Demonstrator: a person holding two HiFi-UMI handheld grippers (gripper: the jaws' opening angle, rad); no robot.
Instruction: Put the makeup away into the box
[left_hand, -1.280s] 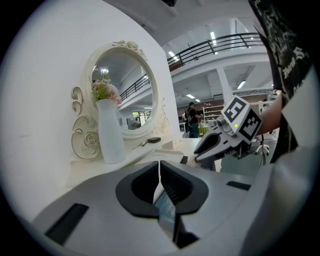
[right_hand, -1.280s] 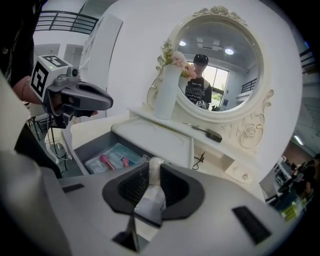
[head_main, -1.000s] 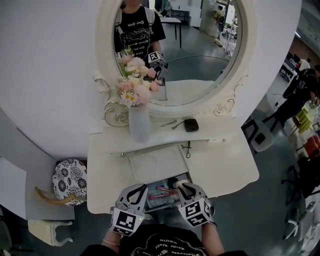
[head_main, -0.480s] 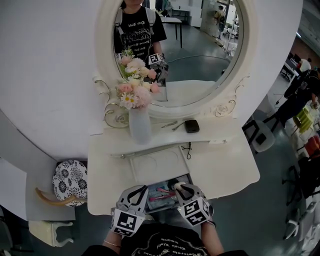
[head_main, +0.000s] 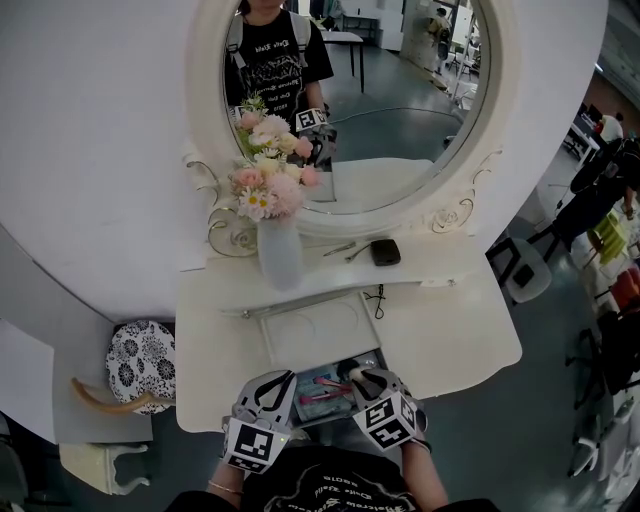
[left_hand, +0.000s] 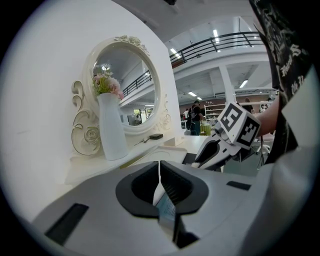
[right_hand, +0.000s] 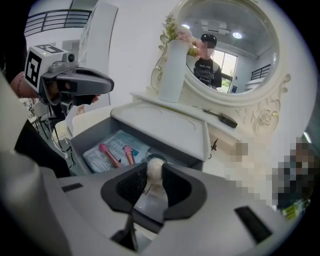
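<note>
An open grey drawer (right_hand: 87, 139) at the front of the white dressing table (head_main: 450, 340) holds a blue-white packet (right_hand: 112, 150) and two pink tubes (right_hand: 107, 155). My right gripper (right_hand: 154, 172) hangs over the drawer's right part, pointing down into it. A round beige makeup sponge (right_hand: 155, 169) sits between its pads, touching both; the jaws have just been opening. In the head view this gripper (head_main: 368, 378) is at the drawer's right and my left gripper (head_main: 272, 381) at its left. The left gripper (left_hand: 160, 177) is shut with nothing in it.
A white vase of flowers (head_main: 279, 250) stands on the raised shelf under the oval mirror (head_main: 350, 90). A small black case (head_main: 384, 251) and thin metal tools (head_main: 340, 247) lie beside it. A shallow white tray (head_main: 315, 325) lies behind the drawer. A patterned stool (head_main: 140, 350) stands at the left.
The right gripper has tipped a little further down over the drawer, and less of the sponge shows beyond it in the head view. The left gripper has kept still.
</note>
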